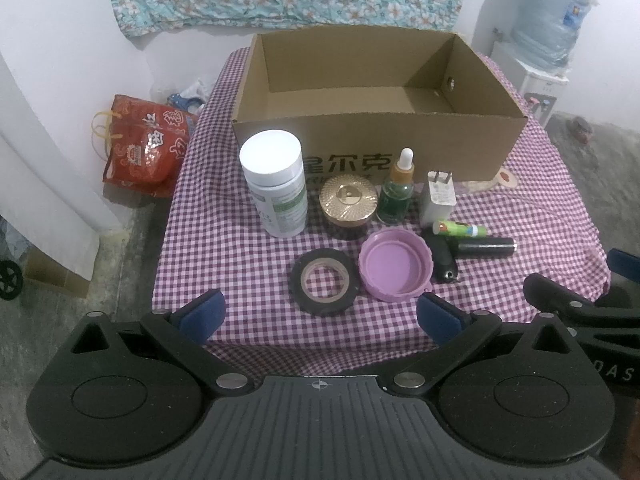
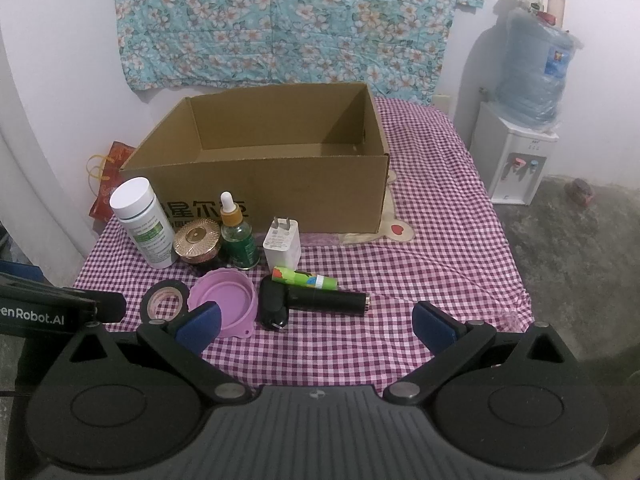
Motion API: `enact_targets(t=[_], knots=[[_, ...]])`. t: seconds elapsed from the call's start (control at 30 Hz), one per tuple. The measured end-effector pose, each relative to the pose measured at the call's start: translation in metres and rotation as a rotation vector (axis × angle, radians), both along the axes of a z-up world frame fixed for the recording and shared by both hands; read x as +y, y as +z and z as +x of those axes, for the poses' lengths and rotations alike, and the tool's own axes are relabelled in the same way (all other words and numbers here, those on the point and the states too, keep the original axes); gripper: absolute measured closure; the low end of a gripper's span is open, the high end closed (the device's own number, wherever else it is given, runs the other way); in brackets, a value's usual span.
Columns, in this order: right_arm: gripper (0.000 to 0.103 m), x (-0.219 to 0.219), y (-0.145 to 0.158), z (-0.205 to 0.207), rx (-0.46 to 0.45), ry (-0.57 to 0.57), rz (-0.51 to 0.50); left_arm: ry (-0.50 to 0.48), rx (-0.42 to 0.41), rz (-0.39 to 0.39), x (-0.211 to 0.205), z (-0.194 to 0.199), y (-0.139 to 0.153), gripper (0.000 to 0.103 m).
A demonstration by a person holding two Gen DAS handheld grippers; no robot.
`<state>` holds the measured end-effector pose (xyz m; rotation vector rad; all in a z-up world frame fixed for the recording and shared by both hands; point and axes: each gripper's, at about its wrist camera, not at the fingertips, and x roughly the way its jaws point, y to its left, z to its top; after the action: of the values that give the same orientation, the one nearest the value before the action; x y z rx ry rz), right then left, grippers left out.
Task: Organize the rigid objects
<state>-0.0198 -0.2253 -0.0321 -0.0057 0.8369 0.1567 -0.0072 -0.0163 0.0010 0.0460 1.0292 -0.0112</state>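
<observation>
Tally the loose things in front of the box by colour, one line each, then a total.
White: 2, bottle, charger
Black: 3, tape, key fob, cylinder
Green: 2, dropper, tube
Gold: 1, jar
Purple: 1, lid
Total: 9

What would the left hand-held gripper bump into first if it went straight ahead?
Probably the black roll of tape, lying flat just ahead of the open left hand-held gripper. The round purple plastic lid sits beside it. Depth is uncertain.
</observation>
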Motion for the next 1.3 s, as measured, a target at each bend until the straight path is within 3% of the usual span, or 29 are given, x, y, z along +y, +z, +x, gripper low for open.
enact_targets(t=[0.2,0.43,0.57,0.7,0.9,1.17,1.2,1.3], knots=[[0.000,-0.006,-0.005,0.005,0.000,-0.006,0.021,-0.024,-0.018,0.003,-0.008,0.001,-0.001,0.001],[0.003,-0.036,-0.019,0.022,0.032,-0.077,0.103,-0.139,-0.077,0.016,-0.034,0.011,-0.005,0.001],[0.008,-0.063,-0.033,0.038,0.100,-0.128,0.229,-0.233,-0.112,0.013,-0.051,0.020,-0.011,0.002],[0.021,-0.087,-0.053,0.055,0.200,-0.185,0.399,-0.338,-0.122,-0.003,-0.071,0.029,-0.021,0.007],[0.036,-0.104,-0.090,0.074,0.334,-0.257,0.600,-0.469,-0.095,-0.004,-0.101,0.045,-0.041,0.027],[0.048,-0.104,-0.123,0.095,0.410,-0.298,0.679,-0.561,-0.029,-0.010,-0.123,0.062,-0.064,0.052],[0.053,-0.105,-0.125,0.097,0.405,-0.301,0.695,-0.565,-0.019,-0.012,-0.124,0.064,-0.066,0.055],[0.057,-0.105,-0.128,0.104,0.393,-0.305,0.710,-0.567,0.012,-0.019,-0.127,0.070,-0.073,0.061]])
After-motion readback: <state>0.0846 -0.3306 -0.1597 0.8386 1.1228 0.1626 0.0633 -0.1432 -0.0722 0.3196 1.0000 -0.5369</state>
